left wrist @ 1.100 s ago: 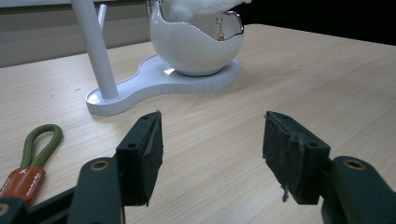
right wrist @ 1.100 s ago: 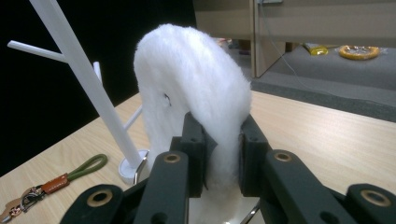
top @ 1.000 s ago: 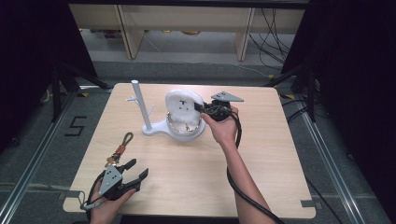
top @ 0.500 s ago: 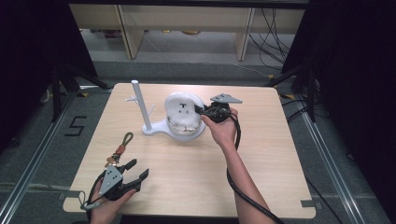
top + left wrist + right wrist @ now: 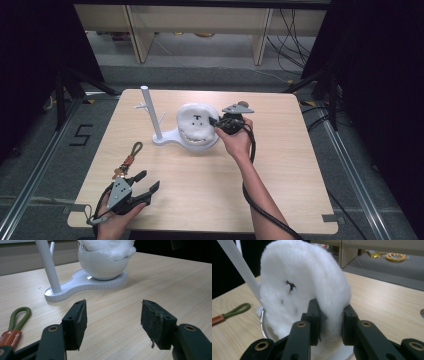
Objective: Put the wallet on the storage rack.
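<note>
The right claw pinches the fluffy white plush with a small black mark; the left claw gapes.

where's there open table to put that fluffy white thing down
Bare wood lies along the table's right side, right of the right gripper, and across the middle between the white stand and the left gripper. The far-left centre is crowded: stand, bowl and the fluffy pad. The lanyard takes the near-left.
</note>
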`<state>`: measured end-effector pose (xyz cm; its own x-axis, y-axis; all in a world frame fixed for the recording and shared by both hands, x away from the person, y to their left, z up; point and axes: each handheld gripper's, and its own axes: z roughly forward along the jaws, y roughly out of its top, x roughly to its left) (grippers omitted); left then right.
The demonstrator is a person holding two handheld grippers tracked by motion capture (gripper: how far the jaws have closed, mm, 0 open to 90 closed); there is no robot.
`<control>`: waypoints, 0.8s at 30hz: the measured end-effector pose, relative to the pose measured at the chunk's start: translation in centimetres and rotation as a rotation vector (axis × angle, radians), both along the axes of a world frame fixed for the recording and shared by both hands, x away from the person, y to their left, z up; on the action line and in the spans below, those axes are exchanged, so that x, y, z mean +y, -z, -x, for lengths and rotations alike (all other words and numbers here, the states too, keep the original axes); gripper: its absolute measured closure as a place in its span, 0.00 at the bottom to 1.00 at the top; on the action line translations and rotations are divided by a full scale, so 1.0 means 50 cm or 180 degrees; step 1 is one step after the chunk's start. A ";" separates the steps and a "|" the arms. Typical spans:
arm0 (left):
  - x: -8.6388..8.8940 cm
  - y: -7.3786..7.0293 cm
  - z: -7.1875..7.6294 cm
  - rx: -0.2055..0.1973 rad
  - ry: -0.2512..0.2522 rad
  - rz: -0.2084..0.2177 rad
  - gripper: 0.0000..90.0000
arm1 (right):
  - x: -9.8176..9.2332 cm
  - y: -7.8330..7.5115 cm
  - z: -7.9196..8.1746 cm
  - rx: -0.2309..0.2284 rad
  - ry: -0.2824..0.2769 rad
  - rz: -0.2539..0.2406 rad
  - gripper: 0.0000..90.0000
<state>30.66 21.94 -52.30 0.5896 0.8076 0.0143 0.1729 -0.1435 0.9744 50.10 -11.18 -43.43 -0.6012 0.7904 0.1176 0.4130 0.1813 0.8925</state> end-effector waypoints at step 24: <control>0.001 -0.001 -0.001 0.0021 0.0015 0.0016 0.41 | 0.002 0.004 0.004 -0.0007 0.0115 0.0055 0.49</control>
